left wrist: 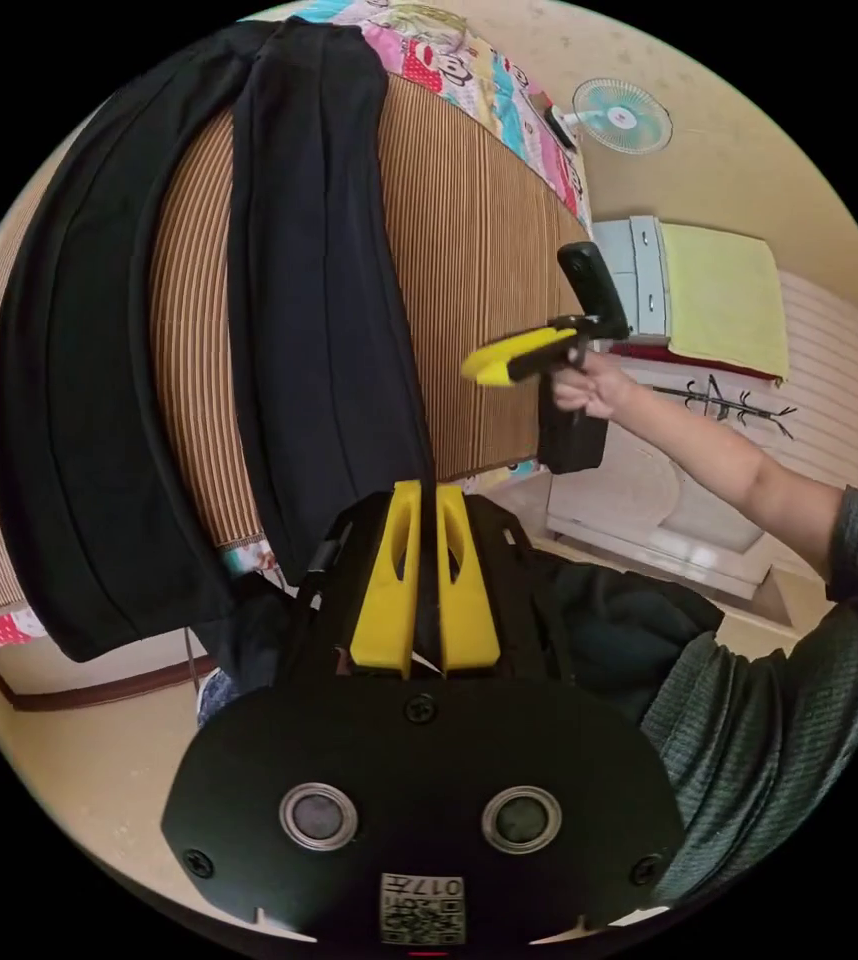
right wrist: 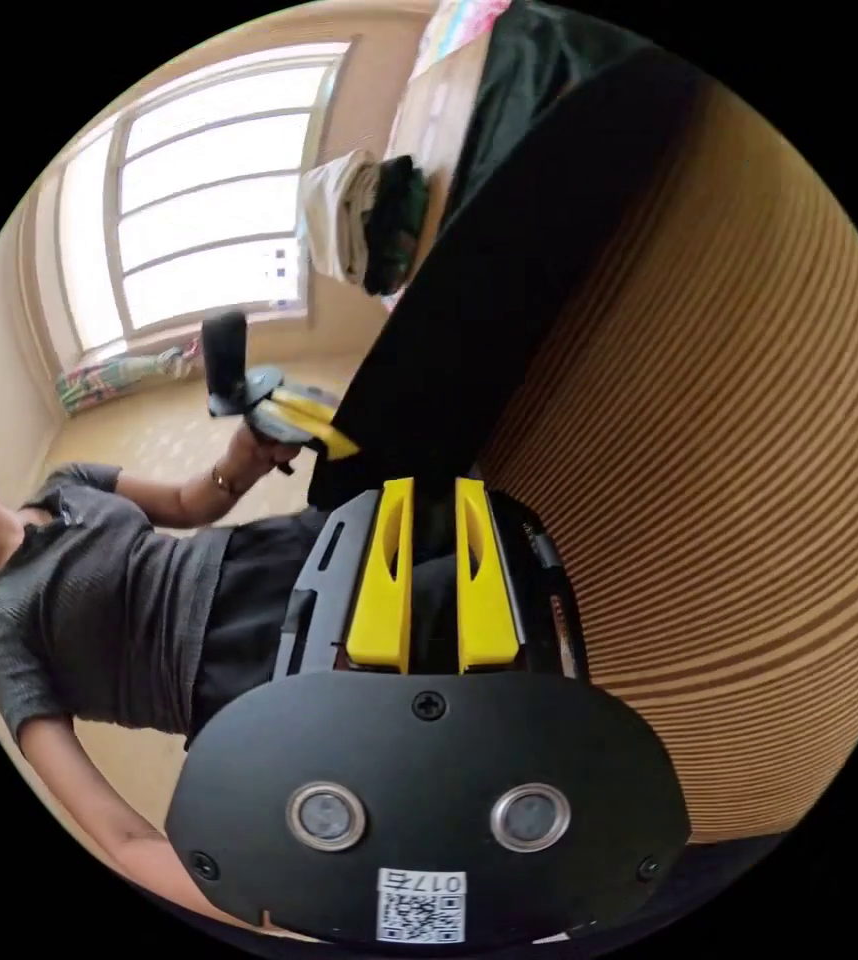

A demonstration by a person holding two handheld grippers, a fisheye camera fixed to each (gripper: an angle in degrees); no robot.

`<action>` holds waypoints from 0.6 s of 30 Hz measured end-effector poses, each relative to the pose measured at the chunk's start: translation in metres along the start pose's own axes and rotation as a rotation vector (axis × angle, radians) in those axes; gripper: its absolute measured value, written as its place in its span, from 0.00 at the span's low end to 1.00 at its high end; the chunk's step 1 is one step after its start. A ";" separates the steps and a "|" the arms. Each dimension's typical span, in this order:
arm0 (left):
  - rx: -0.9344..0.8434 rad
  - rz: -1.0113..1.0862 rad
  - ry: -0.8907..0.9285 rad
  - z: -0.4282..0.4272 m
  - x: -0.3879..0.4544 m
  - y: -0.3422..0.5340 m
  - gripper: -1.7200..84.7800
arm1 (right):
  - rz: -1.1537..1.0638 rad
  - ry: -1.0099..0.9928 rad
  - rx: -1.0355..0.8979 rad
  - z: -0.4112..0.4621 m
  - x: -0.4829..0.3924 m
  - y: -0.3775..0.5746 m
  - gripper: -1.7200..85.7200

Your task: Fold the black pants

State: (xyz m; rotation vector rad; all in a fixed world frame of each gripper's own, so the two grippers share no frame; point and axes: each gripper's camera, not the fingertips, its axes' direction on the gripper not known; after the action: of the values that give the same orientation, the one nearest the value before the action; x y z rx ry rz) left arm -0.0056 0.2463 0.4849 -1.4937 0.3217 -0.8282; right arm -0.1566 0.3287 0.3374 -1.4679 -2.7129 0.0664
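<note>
A: Where the striped mat (left wrist: 469, 300) covers the bed, the black pants (left wrist: 319, 300) lie spread with both legs stretched toward the far end, one leg beside the other and a strip of mat between them.

B: And the left claw (left wrist: 427, 500)?

A: In the left gripper view its yellow jaws stand nearly together at the near hem of the right-hand leg, a dark edge of cloth in the narrow gap; whether both jaws press on it cannot be told. In the right gripper view the same claw (right wrist: 334, 435) touches the hem corner.

B: The right claw (right wrist: 434, 495)?

A: Its jaws stand slightly parted at the near edge of the pants (right wrist: 509, 280); the grip cannot be judged. Seen from the left gripper view, that claw (left wrist: 479, 368) hovers over the mat, jaws close together, apart from the cloth.

B: Surroundings?

A: A fan (left wrist: 621, 116) on the far wall; a window (right wrist: 199, 200) behind the person.
</note>
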 end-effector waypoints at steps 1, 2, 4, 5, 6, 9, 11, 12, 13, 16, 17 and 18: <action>0.023 -0.012 0.030 -0.003 -0.007 0.003 0.03 | 0.037 -0.007 0.053 -0.018 0.014 -0.013 0.13; 0.038 -0.024 0.047 -0.005 -0.013 0.007 0.03 | 0.102 -0.018 0.177 -0.057 0.041 -0.043 0.14; 0.055 -0.037 0.062 -0.008 -0.021 0.011 0.03 | 0.155 -0.013 0.341 -0.108 0.071 -0.091 0.15; 0.064 -0.044 0.077 -0.010 -0.027 0.013 0.02 | 0.184 0.035 0.423 -0.137 0.084 -0.125 0.16; 0.067 -0.047 0.088 -0.010 -0.030 0.013 0.02 | 0.220 0.104 0.488 -0.161 0.094 -0.161 0.16; 0.069 -0.057 0.153 -0.017 -0.044 0.012 0.02 | 0.341 0.168 0.713 -0.205 0.109 -0.237 0.16; 0.064 -0.048 0.190 -0.023 -0.054 0.009 0.02 | 0.324 0.118 0.832 -0.218 0.113 -0.275 0.16; 0.060 -0.044 0.197 -0.025 -0.056 0.008 0.02 | 0.318 0.103 0.883 -0.221 0.118 -0.299 0.16; 0.056 -0.034 0.211 -0.028 -0.061 0.005 0.02 | 0.325 0.108 0.899 -0.222 0.120 -0.310 0.16; 0.079 -0.009 0.240 -0.039 -0.075 0.004 0.02 | 0.394 0.236 0.887 -0.218 0.135 -0.361 0.15; 0.098 0.001 0.253 -0.043 -0.082 0.006 0.02 | 0.384 0.291 0.888 -0.215 0.139 -0.373 0.13; 0.107 0.005 0.262 -0.044 -0.086 0.007 0.02 | 0.392 0.329 0.891 -0.211 0.144 -0.381 0.11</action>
State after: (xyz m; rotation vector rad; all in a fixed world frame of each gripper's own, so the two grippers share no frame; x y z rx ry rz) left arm -0.0925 0.2685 0.4487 -1.2856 0.4675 -1.0236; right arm -0.5390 0.2431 0.5770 -1.4695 -1.7068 0.8340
